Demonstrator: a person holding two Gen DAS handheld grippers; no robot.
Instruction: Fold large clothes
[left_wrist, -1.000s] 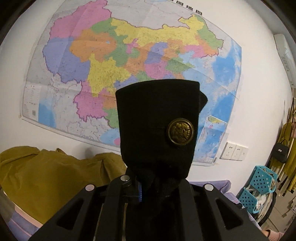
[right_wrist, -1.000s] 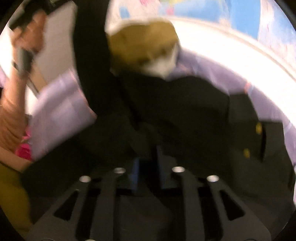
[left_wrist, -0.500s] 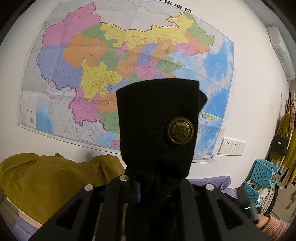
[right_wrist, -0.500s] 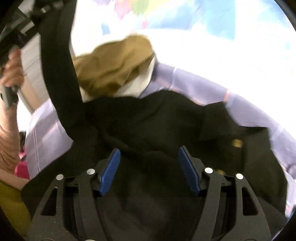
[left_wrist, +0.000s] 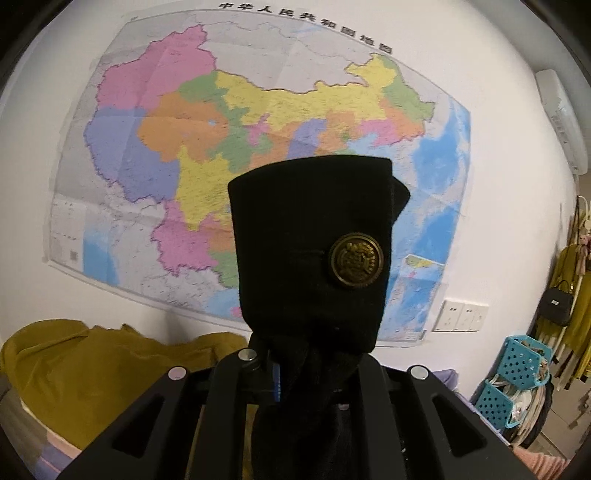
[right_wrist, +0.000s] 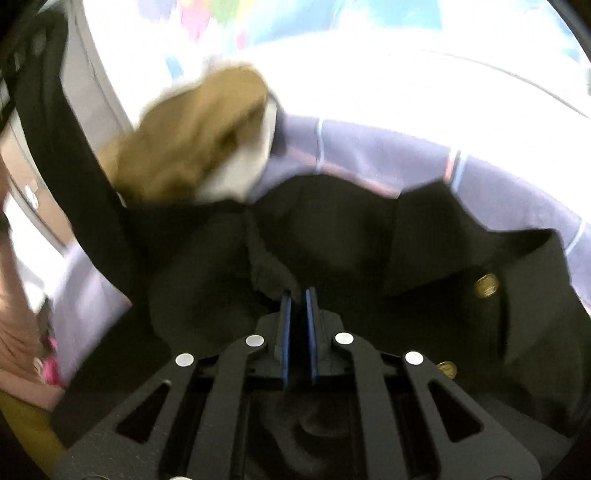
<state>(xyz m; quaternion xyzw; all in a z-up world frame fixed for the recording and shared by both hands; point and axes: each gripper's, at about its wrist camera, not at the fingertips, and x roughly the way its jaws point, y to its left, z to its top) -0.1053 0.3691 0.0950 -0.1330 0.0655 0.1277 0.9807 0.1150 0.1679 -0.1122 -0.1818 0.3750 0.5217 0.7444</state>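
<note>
A black coat with brass buttons (right_wrist: 486, 285) lies spread on a lavender bed (right_wrist: 388, 147). My left gripper (left_wrist: 295, 369) is shut on the coat's black sleeve cuff (left_wrist: 310, 251), which stands up in front of the camera and shows one brass button (left_wrist: 355, 259). The sleeve (right_wrist: 62, 147) rises at the left of the right wrist view. My right gripper (right_wrist: 297, 295) is shut low over the coat, its blue pads (right_wrist: 285, 332) nearly together on a fold of black cloth (right_wrist: 269, 273).
A mustard garment (left_wrist: 74, 376) is heaped at the head of the bed; it also shows in the right wrist view (right_wrist: 192, 136). A large map (left_wrist: 258, 147) hangs on the wall. Blue baskets (left_wrist: 517, 376) and hanging clothes (left_wrist: 576, 295) are at the right.
My right gripper was open half a second ago and has closed on a fold of the coat. My left gripper has tilted upward, still holding the cuff.
</note>
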